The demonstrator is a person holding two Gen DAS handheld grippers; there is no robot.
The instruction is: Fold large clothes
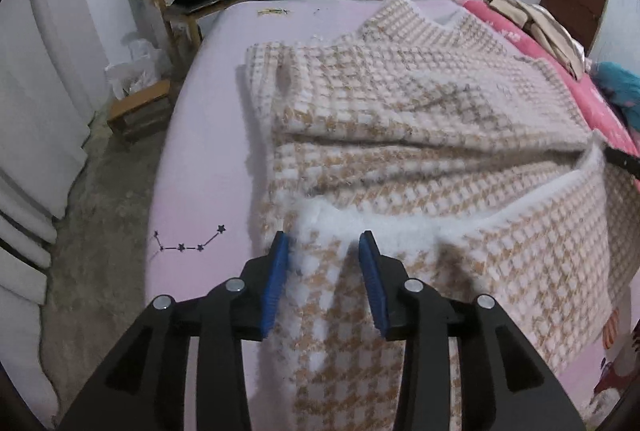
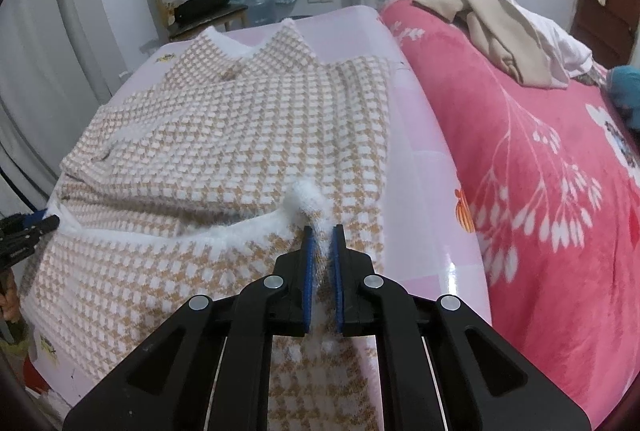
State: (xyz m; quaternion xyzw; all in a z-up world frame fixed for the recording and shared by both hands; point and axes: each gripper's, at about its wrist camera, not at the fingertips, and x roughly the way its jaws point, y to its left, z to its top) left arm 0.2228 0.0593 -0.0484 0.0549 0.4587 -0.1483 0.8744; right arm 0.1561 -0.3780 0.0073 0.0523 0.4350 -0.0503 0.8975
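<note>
My right gripper [image 2: 322, 231] pinches the fluffy white hem of the soft, floppy sweater [image 2: 224, 135] on the bed [image 2: 432, 191], left gripper [image 1: 325, 245] parted, not squeezing the same hem.

Two close, downward-angled wrist views, both over one checked garment [image 1: 420, 135].

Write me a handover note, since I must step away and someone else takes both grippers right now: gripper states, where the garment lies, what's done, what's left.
Left gripper: open, white hem edge between the pads, not pinched.
Right gripper: shut on the fluffy white hem.
Houndstooth sweater: spread on the pink sheet, collar at the far end, bottom hem brought up over the body.
Done: first fold up from the hem laid.
Left: release the right side, smooth, fold again.
</note>
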